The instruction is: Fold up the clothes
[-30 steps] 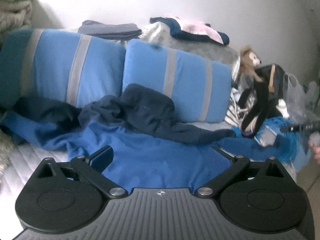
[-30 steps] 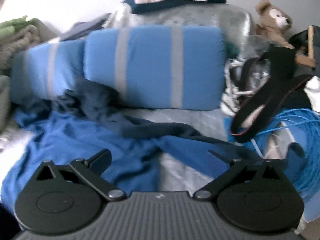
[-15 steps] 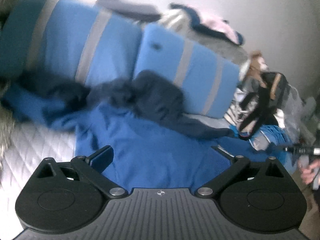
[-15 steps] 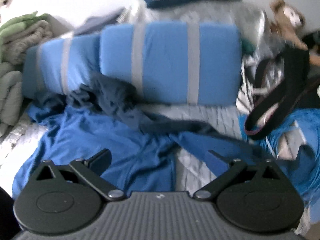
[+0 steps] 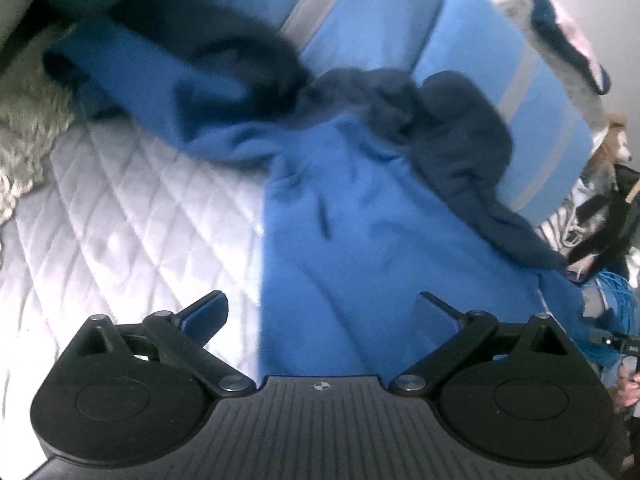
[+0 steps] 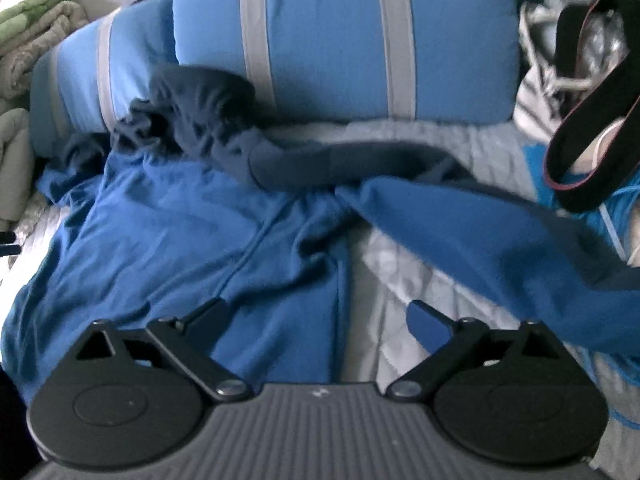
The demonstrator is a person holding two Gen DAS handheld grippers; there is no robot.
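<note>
Both grippers, left and right, spread, empty, over blue top. Right jaws just closing slightly. Risk: navy garment overlaps top, gets pinched along.

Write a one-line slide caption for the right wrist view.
Open right gripper poised over a blue garment spread on the quilted bed, striped pillows behind.

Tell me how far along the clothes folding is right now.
Barely begun. Done: nothing on the bed looks folded; the blue garment lies spread and creased on the quilted bed cover, a dark navy garment bunched at its top. In hand: nothing; the left gripper and right gripper are open above the fabric. Left: grasping, smoothing and every fold.
</note>
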